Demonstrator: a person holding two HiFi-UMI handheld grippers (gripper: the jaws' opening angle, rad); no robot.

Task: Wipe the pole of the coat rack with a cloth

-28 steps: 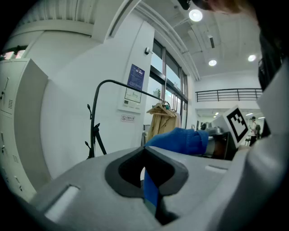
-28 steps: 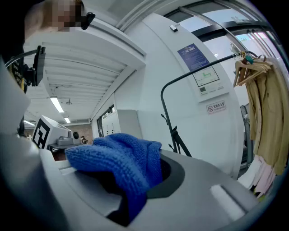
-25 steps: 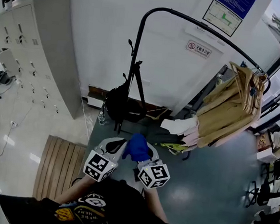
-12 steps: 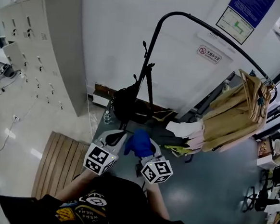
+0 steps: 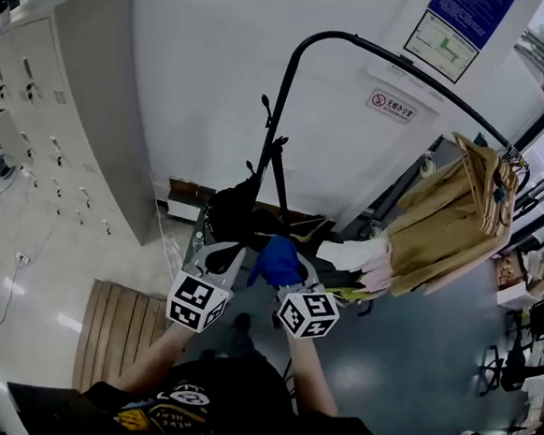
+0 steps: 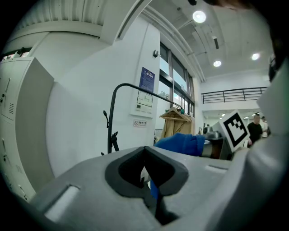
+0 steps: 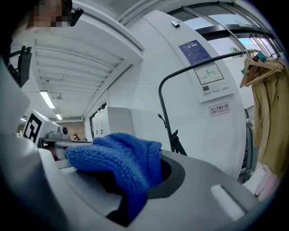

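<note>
Right gripper [image 5: 297, 281] is clamping the blue cloth [image 5: 275, 259] in closed jaws; left gripper [image 5: 222, 255] is sitting pressed together, empty.
Both are hovering side by side over grey floor [image 5: 410, 364], forearms reaching forward, short of the black coat rack pole [image 5: 276, 118] standing before a white wall [image 5: 199, 75], grey lockers [image 5: 65, 102] at left.

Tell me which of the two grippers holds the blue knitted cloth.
The right gripper: the blue knitted cloth bunches between its closed jaws. The left gripper beside it has its jaws together with nothing clamped.
</note>
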